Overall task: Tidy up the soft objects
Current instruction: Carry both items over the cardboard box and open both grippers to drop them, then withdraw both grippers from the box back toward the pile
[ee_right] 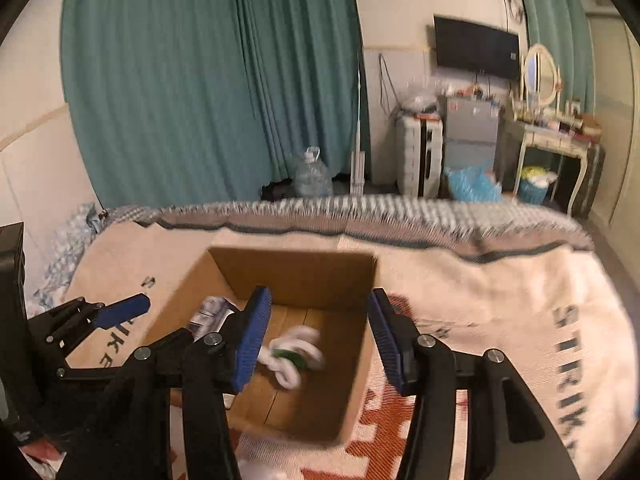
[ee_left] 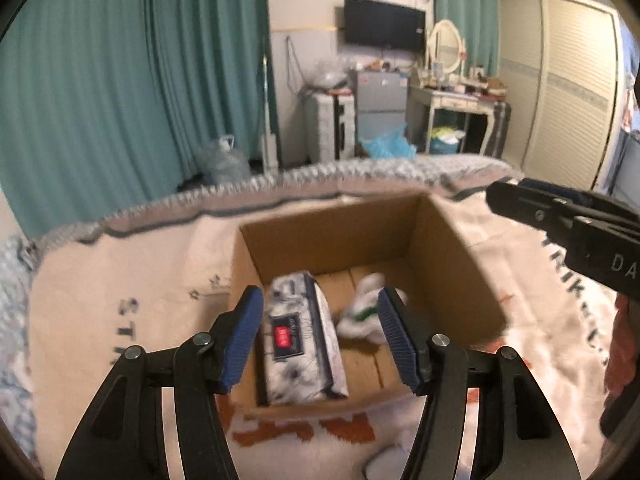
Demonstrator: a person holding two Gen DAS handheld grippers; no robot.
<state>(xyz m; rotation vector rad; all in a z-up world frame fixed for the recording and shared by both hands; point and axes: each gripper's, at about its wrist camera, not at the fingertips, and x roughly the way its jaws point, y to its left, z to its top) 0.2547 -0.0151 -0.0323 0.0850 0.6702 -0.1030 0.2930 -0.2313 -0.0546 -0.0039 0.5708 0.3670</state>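
An open cardboard box [ee_left: 448,248] [ee_right: 296,268] sits on a cream blanket on the bed. Inside lie a floral tissue pack [ee_left: 300,344] with a red label, at the left, and a white and green soft toy [ee_left: 362,308] [ee_right: 294,354], blurred, at the right. The tissue pack's end also shows in the right wrist view [ee_right: 210,312]. My left gripper [ee_left: 320,340] is open and empty above the box's near side. My right gripper [ee_right: 316,344] is open and empty above the box; it also shows in the left wrist view [ee_left: 560,216]. The left gripper shows in the right wrist view [ee_right: 120,312].
The cream blanket [ee_right: 500,320] with dark lettering and orange pattern covers the bed. Something white [ee_left: 384,460] lies on the blanket in front of the box. Beyond the bed are teal curtains [ee_left: 120,80], a water jug [ee_left: 224,160], a small fridge [ee_left: 380,100] and a dressing table [ee_left: 452,96].
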